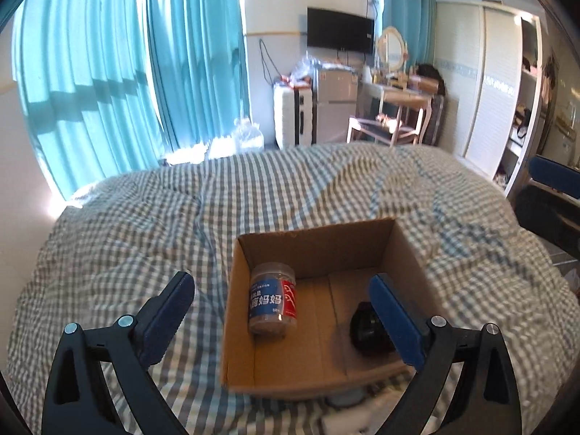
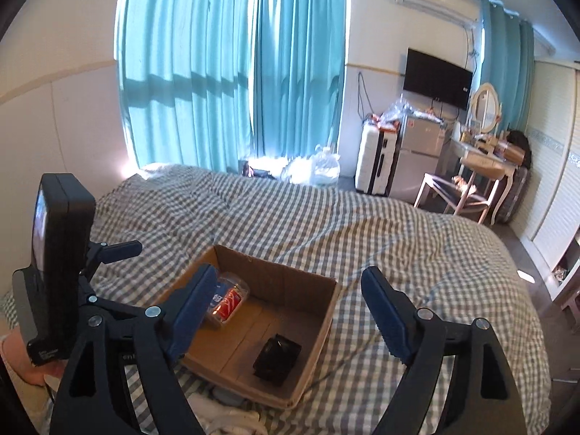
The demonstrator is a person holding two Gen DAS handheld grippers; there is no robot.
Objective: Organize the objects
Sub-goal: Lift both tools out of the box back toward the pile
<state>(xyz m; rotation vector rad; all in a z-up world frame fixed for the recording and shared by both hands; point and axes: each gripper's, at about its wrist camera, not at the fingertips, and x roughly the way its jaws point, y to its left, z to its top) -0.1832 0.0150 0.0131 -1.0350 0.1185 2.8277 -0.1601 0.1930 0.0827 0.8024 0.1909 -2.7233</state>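
Sitting low in the middle of both views is one cardboard box (image 1: 326, 250) on the checked bed cover (image 1: 145, 217), and it holds two things: one clear jar (image 1: 272, 299) with a blue and red label, and one small black thing (image 1: 366, 330) that is too dark and blurry to name. The left gripper (image 1: 286, 311) has its fingers spread wide with nothing between them, and the right gripper (image 2: 286, 311) has its fingers spread too, also with nothing in them. In the left wrist view the jar sits just below the middle of the frame, between the two fingers but farther off and apart from them; it looks to be lying down, with its lid toward the top of the frame. The black thing lies at the lower right, partly hidden behind the right finger (image 1: 395, 322). In the right wrist view the jar peeks out beside the left finger (image 2: 192, 311), and the black thing (image 2: 277, 359) sits low in the middle, so the right gripper looks nearer to it. No other loose things show on the bed, so the tidying looks nearly done.
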